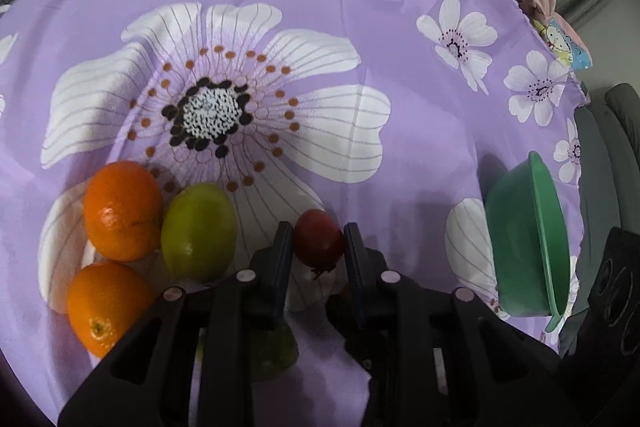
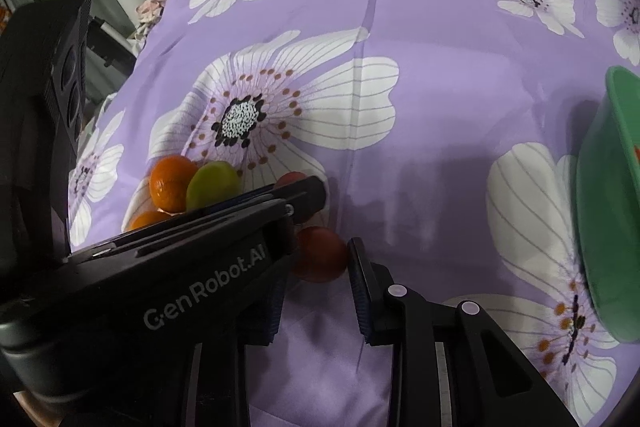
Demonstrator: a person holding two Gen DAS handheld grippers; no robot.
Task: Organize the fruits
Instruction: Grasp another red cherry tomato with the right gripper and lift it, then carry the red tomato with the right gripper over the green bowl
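Centrally, purple floral cloth (image 1: 400,155) covers the surface. Green bowl (image 1: 528,239) sits at its right edge. Two oranges (image 1: 122,211) and a green fruit (image 1: 199,231) cluster left. Left gripper (image 1: 319,247) clamps one red fruit (image 1: 318,241); right gripper (image 2: 320,259) clamps another (image 2: 322,254).

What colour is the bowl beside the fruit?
Green bowl, clearest in the left wrist view.

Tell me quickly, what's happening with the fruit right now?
Left gripper shut on a small red fruit. Right gripper shut on another red fruit. Two oranges and a green fruit wait on the cloth; green bowl unobstructed.
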